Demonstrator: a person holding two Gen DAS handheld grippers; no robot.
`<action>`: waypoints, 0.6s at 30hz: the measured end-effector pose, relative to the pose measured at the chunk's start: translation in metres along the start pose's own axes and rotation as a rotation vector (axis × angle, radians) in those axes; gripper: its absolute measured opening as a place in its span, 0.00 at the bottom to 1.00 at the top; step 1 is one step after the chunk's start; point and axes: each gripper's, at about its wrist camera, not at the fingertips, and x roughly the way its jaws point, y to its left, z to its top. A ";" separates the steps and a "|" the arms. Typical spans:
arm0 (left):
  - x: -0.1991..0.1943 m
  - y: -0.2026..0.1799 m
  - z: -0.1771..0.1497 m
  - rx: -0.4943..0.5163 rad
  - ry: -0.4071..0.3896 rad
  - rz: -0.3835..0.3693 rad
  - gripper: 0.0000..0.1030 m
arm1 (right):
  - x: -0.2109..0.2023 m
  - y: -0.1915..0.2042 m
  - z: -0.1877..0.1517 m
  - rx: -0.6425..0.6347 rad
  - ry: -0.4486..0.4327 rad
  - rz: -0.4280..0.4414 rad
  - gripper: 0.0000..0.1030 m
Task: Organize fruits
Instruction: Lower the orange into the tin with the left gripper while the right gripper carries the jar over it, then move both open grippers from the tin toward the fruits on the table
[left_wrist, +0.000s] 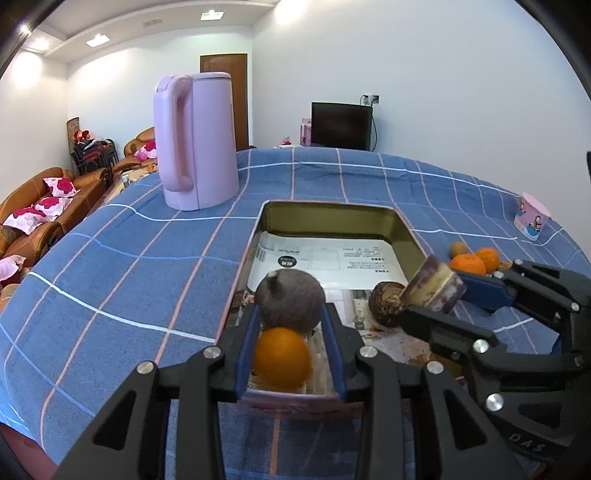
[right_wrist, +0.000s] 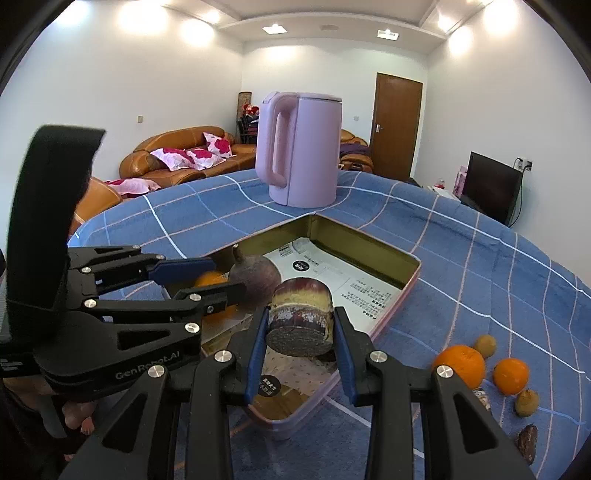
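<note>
- Left wrist view: left gripper (left_wrist: 290, 325) spread around round dark purple fruit (left_wrist: 290, 300), pads apparently not pressing.
- Right gripper (right_wrist: 300, 332) pinching short purple cylindrical cane piece (right_wrist: 300, 317) over rectangular metal tin (right_wrist: 369, 236).

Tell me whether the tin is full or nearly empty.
Nearly empty: the tin holds only a purple fruit, an orange, a brown piece and paper.

Both handheld grippers angle downward side by side. The left gripper (left_wrist: 290, 321) has its blue-padded fingers (left_wrist: 245, 345) set narrowly apart, apparently not pressing anything. The right gripper (right_wrist: 301, 332) is clamped, pads (right_wrist: 343, 350) pressing on what it carries. Toes show below.
</note>
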 end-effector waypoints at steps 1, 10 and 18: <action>0.000 0.000 0.000 -0.001 0.001 -0.002 0.36 | 0.001 0.000 0.000 0.000 0.004 0.000 0.35; -0.005 0.001 0.002 -0.008 -0.013 0.004 0.54 | 0.002 -0.003 0.000 0.019 0.007 0.000 0.41; -0.014 0.002 0.002 -0.021 -0.037 0.006 0.70 | -0.007 -0.007 -0.004 0.034 -0.016 -0.021 0.48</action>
